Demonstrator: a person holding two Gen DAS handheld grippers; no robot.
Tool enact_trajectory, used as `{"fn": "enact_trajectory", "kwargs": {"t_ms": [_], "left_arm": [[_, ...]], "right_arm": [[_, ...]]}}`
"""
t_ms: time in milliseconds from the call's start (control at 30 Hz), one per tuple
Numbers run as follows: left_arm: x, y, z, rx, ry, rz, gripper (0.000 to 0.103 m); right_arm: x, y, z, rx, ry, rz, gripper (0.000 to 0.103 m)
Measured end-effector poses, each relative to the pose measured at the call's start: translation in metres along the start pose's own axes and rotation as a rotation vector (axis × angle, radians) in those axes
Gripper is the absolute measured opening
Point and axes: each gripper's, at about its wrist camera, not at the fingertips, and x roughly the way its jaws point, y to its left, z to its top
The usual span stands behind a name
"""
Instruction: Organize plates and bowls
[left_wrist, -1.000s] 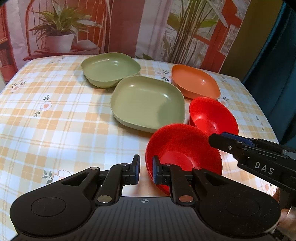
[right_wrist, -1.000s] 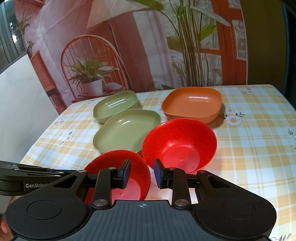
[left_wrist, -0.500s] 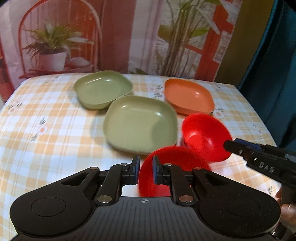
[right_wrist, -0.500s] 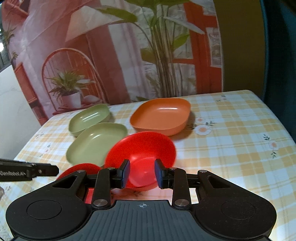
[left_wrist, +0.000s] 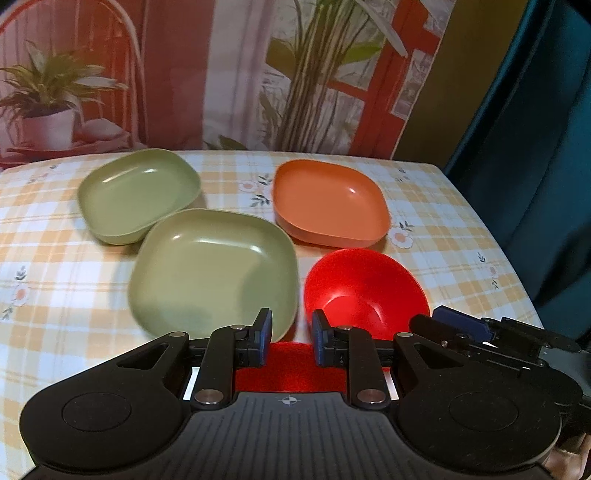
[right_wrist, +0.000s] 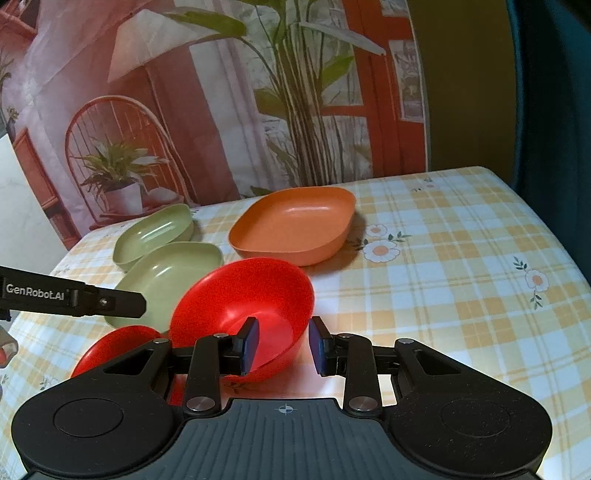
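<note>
Your left gripper (left_wrist: 291, 341) has its jaws opening; the rim of one red bowl (left_wrist: 291, 369) lies low between them, and the pads do not press on it. From the right wrist camera that same bowl (right_wrist: 110, 349) sits on the tablecloth (right_wrist: 461, 277) at lower left, below the left gripper's black finger (right_wrist: 107, 301).

Your right gripper (right_wrist: 282, 345) stands with its jaws parted. Its left pad (right_wrist: 251, 343) is inside the second red bowl (right_wrist: 243, 306), and the bowl's near wall runs between the jaws. Whether the pads actually clamp that wall you cannot tell from either view. The bowl looks tilted, its mouth facing left.

The orange plate (right_wrist: 295, 225) lies on the cloth behind the second red bowl. Two green plates sit left of it: the nearer green plate (left_wrist: 214, 269) and the farther green plate (left_wrist: 138, 194), their rims touching or overlapping. The second red bowl (left_wrist: 364, 290) sits just right of the nearer green plate.
</note>
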Motion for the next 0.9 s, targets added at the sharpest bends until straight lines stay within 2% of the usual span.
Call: {"fn": "enact_trajectory", "kwargs": {"t_ms": [367,900], "left_arm": [[0.029,-0.011,0.006,0.018,0.046,-0.028,0.024],[0.042,-0.015,0.005,0.040,0.079,-0.046,0.024]], "right_arm": [[0.009,-0.004,0.000,0.018,0.010,0.025,0.029],[0.015,-0.005,-0.001,0.030,0.026,0.037,0.027]]}}
